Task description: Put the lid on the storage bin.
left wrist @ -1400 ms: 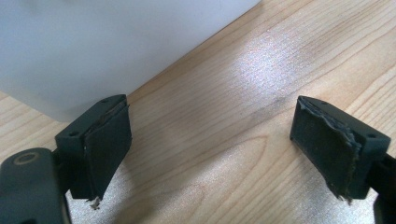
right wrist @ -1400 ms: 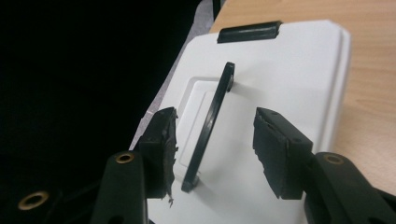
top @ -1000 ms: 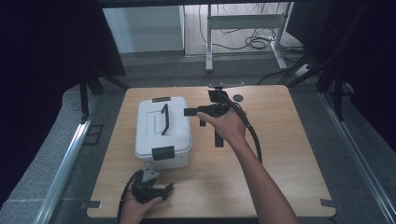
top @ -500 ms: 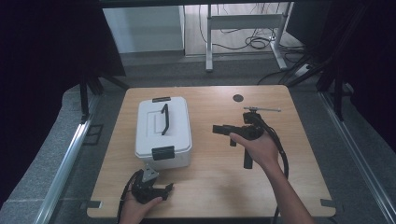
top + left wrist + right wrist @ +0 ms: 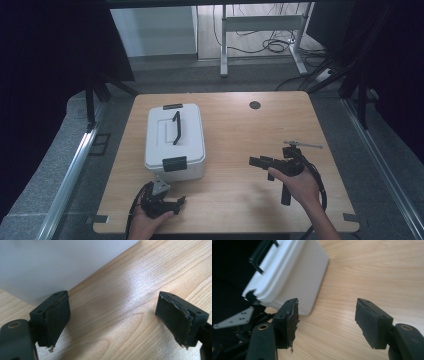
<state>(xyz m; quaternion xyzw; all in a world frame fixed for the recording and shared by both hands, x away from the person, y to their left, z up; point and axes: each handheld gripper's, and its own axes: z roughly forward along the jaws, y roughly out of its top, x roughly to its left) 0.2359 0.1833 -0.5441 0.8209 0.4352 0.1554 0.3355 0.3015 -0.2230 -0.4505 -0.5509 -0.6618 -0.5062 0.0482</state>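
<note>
Two grippers flank the wooden table: the left gripper rests near a white plastic box with a black handle, its frayed rubber pads spread wide. The right gripper, also spread, points at the box. Its view adds the left gripper's grey plate.

Cooler box: white body and lid; black carry handle on top, black latch at the near end, black hinge piece at the far end. Table: pale wood, fine light-brown grain, bright sheen in the left gripper view; one small dark round spot near the far edge. Left gripper: black, with a grey three-cornered plate. Right gripper: black, black cable. Jaw pads dark grey, frayed at the edges. Floor around the table: grey.
</note>
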